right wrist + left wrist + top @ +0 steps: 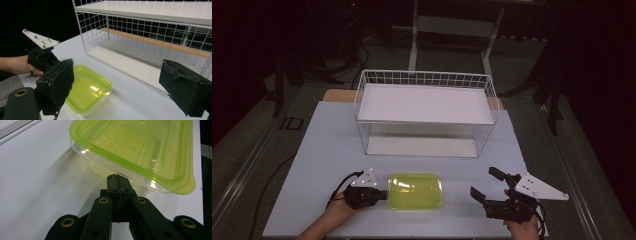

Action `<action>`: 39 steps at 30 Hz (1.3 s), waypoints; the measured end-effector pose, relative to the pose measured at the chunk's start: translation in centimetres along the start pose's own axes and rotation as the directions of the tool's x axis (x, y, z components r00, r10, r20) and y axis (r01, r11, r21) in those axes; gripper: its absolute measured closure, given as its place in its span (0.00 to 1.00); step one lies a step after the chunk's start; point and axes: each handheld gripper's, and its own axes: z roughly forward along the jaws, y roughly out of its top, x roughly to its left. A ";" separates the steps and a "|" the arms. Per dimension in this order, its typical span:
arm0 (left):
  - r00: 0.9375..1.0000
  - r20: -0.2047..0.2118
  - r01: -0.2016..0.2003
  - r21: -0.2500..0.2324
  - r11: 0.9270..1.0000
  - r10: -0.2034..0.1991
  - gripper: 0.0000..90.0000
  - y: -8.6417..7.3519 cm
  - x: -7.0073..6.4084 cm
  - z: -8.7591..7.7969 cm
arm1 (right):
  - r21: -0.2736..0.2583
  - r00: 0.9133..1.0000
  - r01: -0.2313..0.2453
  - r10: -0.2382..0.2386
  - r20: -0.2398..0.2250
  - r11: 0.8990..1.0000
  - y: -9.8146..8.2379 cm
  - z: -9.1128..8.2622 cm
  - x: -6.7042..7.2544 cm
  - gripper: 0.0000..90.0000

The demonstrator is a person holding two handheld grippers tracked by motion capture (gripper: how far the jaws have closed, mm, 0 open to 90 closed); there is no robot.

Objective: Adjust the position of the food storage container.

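Left gripper (382,194) has its jaws clenched tight, tips touching the rim of the green-lidded container (415,191). Right gripper (484,186), well off to the container's other side, hangs wide open, holding nothing. Wire rack (424,112) stands behind the container.

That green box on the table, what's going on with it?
A person is working with a hand-held gripper in each hand. The left gripper has its jaws shut at the left end of a clear container with a yellow-green lid, right under the lid's rim; whether they pinch the rim is hard to tell. The container lies on the white table. The right gripper waits to the right with its jaws wide open, holding nothing. Behind stands a white wire rack with two shelves.
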 end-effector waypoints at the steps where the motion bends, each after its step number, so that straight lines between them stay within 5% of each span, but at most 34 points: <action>1: 1.000 0.002 -0.002 -0.001 1.000 0.002 1.00 0.1 -0.1 0.1 | 0.002 1.000 -0.002 0.002 0.001 1.000 -0.1 0.0 0.0 0.14; 25: 1.000 0.023 -0.006 -0.014 1.000 0.007 1.00 2.1 -0.5 2.7 | 0.004 1.000 0.006 -0.006 0.007 1.000 0.1 0.3 -0.4 0.14; 33: 1.000 -0.014 0.027 -0.040 0.999 -0.027 0.99 1.5 -0.1 0.4 | 0.009 1.000 0.013 -0.014 0.011 1.000 -0.1 0.5 -0.4 0.14; 37: 0.997 -0.054 0.047 -0.094 0.994 -0.052 0.77 1.4 -0.1 -1.8 | 0.005 0.999 0.028 -0.028 0.021 1.000 -0.1 0.6 -0.3 0.14; 39: 0.994 -0.084 0.060 -0.123 0.991 -0.070 0.52 1.6 -0.4 -2.7 | 0.009 1.000 0.025 -0.025 0.017 1.000 -0.1 0.8 -0.3 0.14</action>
